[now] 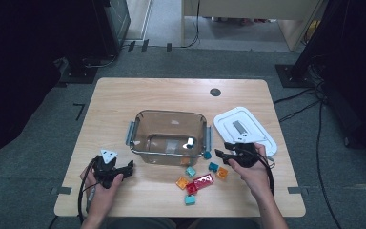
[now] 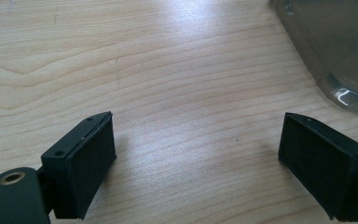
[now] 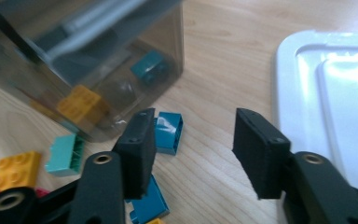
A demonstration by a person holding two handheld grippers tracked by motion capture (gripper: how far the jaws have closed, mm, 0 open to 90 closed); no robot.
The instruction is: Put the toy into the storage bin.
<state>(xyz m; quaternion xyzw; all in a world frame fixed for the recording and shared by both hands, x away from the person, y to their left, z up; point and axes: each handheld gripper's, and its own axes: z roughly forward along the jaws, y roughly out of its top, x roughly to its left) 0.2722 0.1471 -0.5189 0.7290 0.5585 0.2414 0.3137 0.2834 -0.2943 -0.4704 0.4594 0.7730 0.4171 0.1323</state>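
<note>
Teal brick (image 3: 169, 132), rigid and light, best pinched across flat sides; my right gripper (image 3: 193, 149) half-open beside it, left gripper (image 2: 196, 161) wide, empty.

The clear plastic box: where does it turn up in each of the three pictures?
High view: clear plastic box mid-table.
Left gripper view: its corner, upper right.
Right gripper view: its corner, upper left, blocks showing through.
Shared landmark: the wooden table it stands on.
</note>
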